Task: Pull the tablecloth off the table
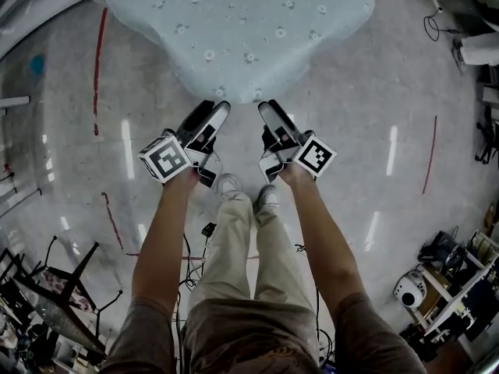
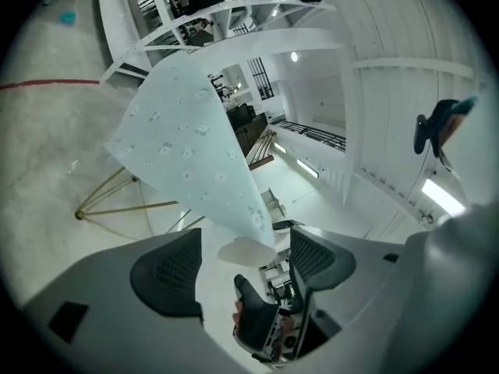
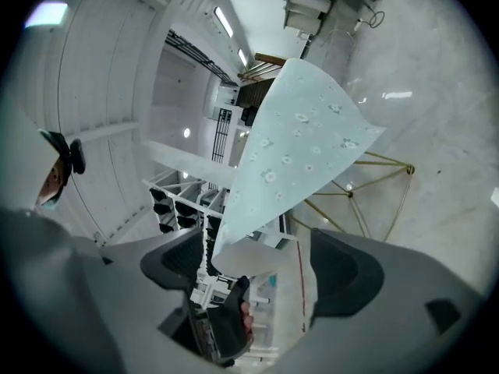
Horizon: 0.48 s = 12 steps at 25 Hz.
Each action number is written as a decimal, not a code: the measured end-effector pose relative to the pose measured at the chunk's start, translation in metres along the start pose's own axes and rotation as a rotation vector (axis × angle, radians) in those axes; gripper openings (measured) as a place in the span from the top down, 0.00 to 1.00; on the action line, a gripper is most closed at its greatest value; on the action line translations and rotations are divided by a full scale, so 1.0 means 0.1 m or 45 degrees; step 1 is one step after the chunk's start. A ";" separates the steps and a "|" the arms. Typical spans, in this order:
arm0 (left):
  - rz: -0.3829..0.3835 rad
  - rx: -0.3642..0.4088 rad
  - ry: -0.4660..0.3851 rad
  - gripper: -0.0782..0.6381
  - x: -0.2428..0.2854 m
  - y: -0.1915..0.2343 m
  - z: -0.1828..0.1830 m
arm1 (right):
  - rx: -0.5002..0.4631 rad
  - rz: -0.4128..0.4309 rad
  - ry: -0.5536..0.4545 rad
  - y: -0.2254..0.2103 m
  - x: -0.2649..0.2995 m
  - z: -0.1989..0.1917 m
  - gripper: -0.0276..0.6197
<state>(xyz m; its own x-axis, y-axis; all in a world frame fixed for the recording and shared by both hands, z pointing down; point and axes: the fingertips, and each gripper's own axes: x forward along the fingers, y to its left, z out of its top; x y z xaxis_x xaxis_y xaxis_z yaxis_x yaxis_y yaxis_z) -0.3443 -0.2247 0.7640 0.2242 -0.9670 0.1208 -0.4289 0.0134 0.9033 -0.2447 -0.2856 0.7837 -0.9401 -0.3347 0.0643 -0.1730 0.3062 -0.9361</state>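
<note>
Wide apart on the left gripper (image 2: 243, 259): two dark, oval pads (image 2: 168, 269) with a fine dimpled mesh texture, set in smooth grey plastic, clamped on nothing. Between them, low in the centre of the left gripper view, the rounded tip of a hanging corner of the tablecloth (image 2: 187, 146), near the right-hand pad but pressed by neither. Much the same on the right gripper (image 3: 261, 265): spread wide, with the cloth's pale, matte underside curling into the gap at the lower centre of the right gripper view, touching neither side as far as can be seen.

In the upper centre of the head view, the whole cloth draped over a hidden top: thin, soft fabric, pale blue-green, dotted with small white flower prints, edges falling in loose rounded lobes. Nearest lobe just ahead of both sets of fingertips, at the middle of the frame. Beneath the cloth in the gripper views, thin brass-coloured table legs (image 2: 117, 209), straight rods meeting at angles.

Below the cloth in the head view, both grippers side by side, angled inward toward each other, each with a white cube (image 1: 165, 158) bearing black square markers at its rear and a bare forearm (image 1: 168, 240) behind. All around, glossy grey floor (image 1: 366, 131), speckled like polished concrete, crossed by thin red lines (image 1: 99, 53) and streaks of reflected light
</note>
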 end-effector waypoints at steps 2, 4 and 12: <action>-0.005 -0.025 -0.018 0.42 0.04 0.05 0.02 | 0.033 0.010 -0.035 -0.07 0.01 0.05 0.31; -0.013 -0.048 -0.038 0.42 0.08 0.07 0.07 | 0.036 0.010 -0.046 -0.10 0.04 0.09 0.31; -0.049 -0.101 -0.114 0.42 0.27 0.12 0.25 | 0.061 0.046 -0.123 -0.12 0.24 0.30 0.32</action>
<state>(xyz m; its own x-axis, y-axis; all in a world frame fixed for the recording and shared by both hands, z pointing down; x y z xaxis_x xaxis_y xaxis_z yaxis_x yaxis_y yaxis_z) -0.3656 -0.2568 0.7679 0.1587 -0.9860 0.0515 -0.3499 -0.0074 0.9367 -0.2559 -0.3243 0.7862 -0.9123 -0.4096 -0.0015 -0.1230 0.2773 -0.9529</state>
